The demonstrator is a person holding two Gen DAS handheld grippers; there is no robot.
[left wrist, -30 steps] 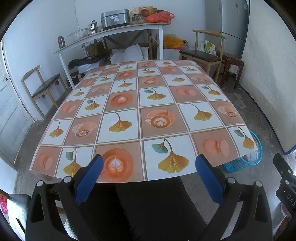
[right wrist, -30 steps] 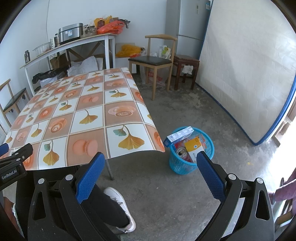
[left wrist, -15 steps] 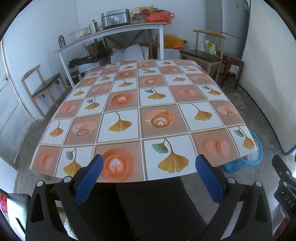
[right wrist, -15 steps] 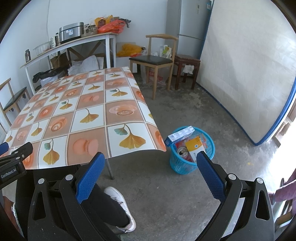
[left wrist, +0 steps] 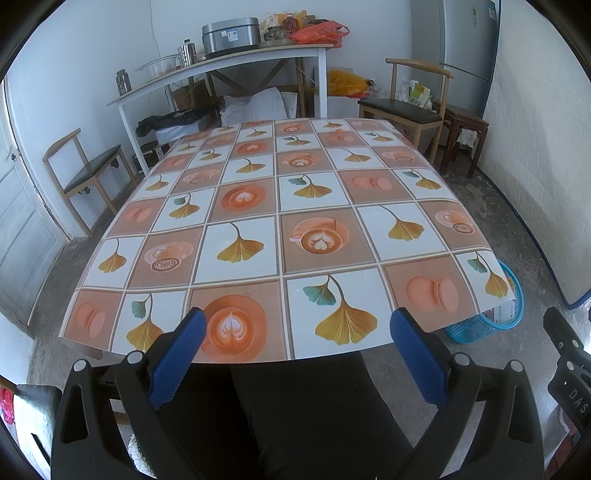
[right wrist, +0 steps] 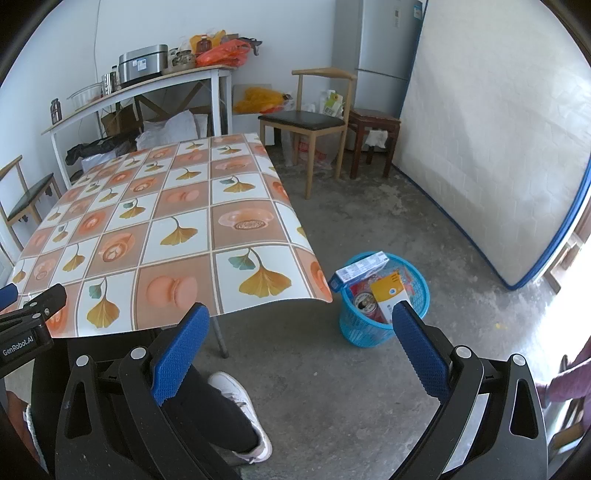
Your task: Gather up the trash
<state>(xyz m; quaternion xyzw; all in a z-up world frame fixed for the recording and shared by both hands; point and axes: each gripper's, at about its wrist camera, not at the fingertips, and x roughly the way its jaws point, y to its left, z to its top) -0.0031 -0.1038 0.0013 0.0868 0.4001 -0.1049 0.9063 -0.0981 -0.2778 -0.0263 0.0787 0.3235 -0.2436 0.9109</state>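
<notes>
Meanwhile both claws, left claw (left wrist: 297,332) and right claw (right wrist: 301,328), gape empty near the basket (right wrist: 364,328).

Looks like a lived-in home dining room.
Ahead: oilcloth table (left wrist: 280,221), wooden chairs (right wrist: 310,122), fridge (right wrist: 380,40), rice cooker (left wrist: 229,35).

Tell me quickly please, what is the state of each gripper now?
Left gripper: open, holding nothing.
Right gripper: open, holding nothing.
</notes>
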